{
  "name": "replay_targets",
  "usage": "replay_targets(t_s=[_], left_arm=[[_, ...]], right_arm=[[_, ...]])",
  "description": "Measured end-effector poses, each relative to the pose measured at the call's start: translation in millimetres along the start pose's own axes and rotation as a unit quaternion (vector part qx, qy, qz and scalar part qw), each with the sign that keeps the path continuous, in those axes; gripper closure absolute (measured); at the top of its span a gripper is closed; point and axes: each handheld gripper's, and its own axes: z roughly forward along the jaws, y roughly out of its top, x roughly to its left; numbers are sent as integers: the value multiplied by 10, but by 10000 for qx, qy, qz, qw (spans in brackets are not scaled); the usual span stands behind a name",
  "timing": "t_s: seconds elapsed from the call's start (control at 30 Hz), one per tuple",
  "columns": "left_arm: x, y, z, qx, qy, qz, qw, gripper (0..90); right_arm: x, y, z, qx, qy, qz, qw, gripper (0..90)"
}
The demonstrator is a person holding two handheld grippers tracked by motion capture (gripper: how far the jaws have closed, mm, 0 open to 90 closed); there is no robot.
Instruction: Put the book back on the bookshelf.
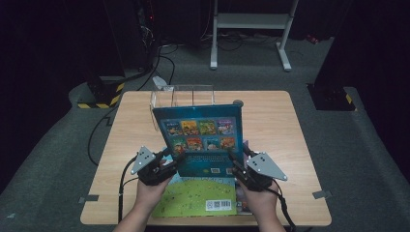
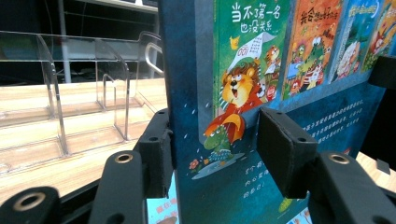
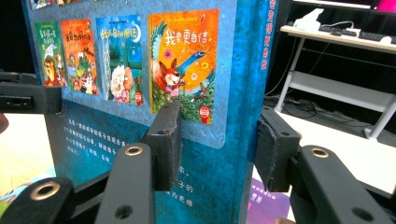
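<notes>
While it stands upright (clear rack behind), both grippers, left and right, clamp the box edges.

From my high view the blue book hides most of the clear acrylic rack behind it and the upper part of the green book lying flat beneath — I can't read any print on either cover. In both gripper views the blue book runs off the top edge. My forearms are cut off at the bottom of the high view.
</notes>
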Motion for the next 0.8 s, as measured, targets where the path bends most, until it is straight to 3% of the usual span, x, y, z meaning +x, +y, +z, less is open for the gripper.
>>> replay_targets(t_s=[0.37,0.63,0.8], left_arm=[[61,86,106,-107,20,32,9999,476],[100,-19,178,69,1,8,10000,471],[96,-39,169,33,-19,59,10000,471]], right_arm=[[-82,104,113,-126,-22,-139,9998,557],[-83,26,151,-56,-56,-162,9998,557],[-85,-26,134,-88,-35,-116,9999,558]])
